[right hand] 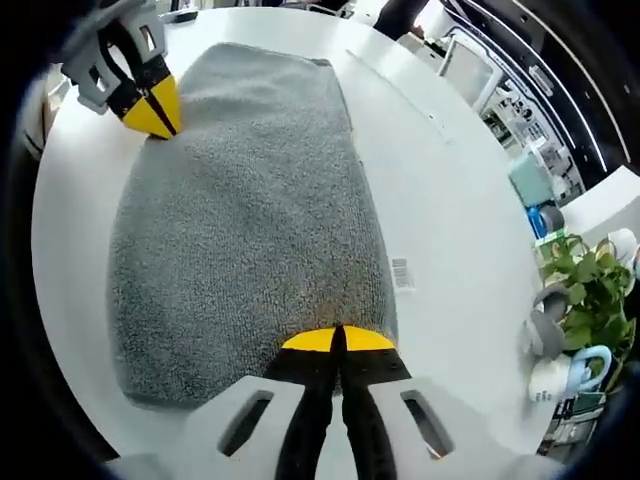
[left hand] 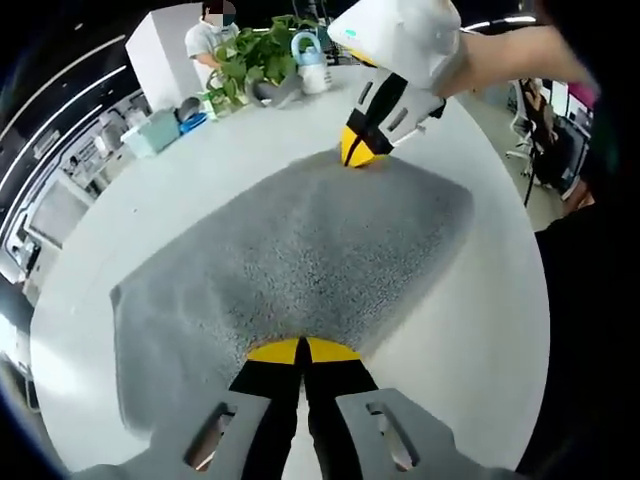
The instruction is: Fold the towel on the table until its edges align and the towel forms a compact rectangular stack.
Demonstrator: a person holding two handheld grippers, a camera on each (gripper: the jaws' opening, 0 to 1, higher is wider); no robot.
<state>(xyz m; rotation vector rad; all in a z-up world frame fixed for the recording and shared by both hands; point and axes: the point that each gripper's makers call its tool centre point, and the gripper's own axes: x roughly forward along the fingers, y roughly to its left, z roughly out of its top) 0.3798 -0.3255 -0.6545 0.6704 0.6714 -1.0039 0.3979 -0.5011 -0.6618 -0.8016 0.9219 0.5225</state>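
The left gripper [left hand: 303,350], black-jawed with yellow tips and grey plastic side brackets, rises from the bottom of the left gripper view with its jaws pressed together, the yellow tips meeting in a thin seam. Seen from the right gripper view [right hand: 150,108], it points downward at a tilt, tips closed. The right gripper [right hand: 338,340], of the same black, yellow and grey build, likewise holds its jaws together. In the left gripper view [left hand: 362,150] it slants down from a white housing, and a person's bare forearm [left hand: 520,52] reaches back from it.
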